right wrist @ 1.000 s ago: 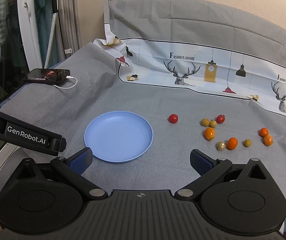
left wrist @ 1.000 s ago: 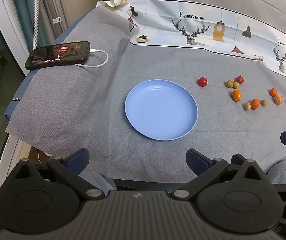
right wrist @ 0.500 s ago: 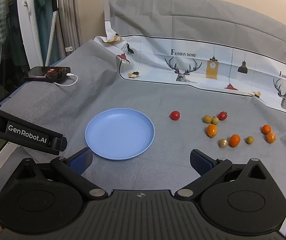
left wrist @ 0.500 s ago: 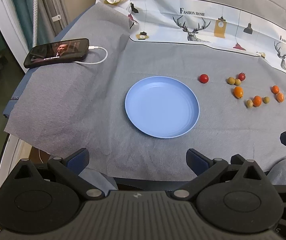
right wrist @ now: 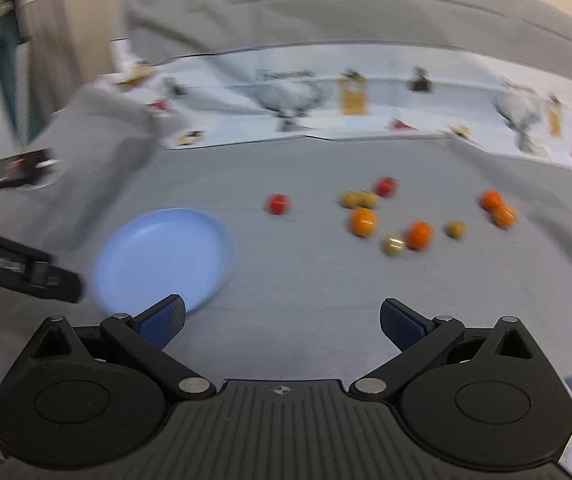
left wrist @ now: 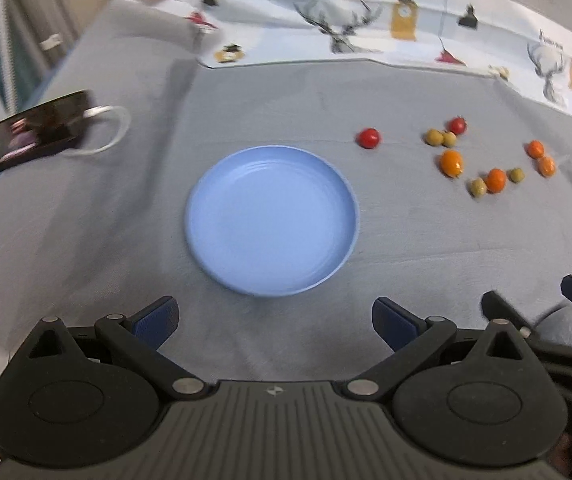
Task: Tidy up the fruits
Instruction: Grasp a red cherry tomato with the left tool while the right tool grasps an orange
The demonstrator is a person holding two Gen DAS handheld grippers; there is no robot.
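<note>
Fruit lies scattered right of the empty blue plate (left wrist: 271, 220): nearest, a red cherry tomato (left wrist: 368, 138). Left gripper (left wrist: 273, 322) and right gripper (right wrist: 281, 320) hover, jaws spread; approach that tomato squarely and close gently.

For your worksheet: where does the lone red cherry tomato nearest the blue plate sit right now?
In the left wrist view, the round red cherry tomato lies on the grey cloth, just beyond the right rim of the round blue plate, left of the olive-green fruits.
</note>
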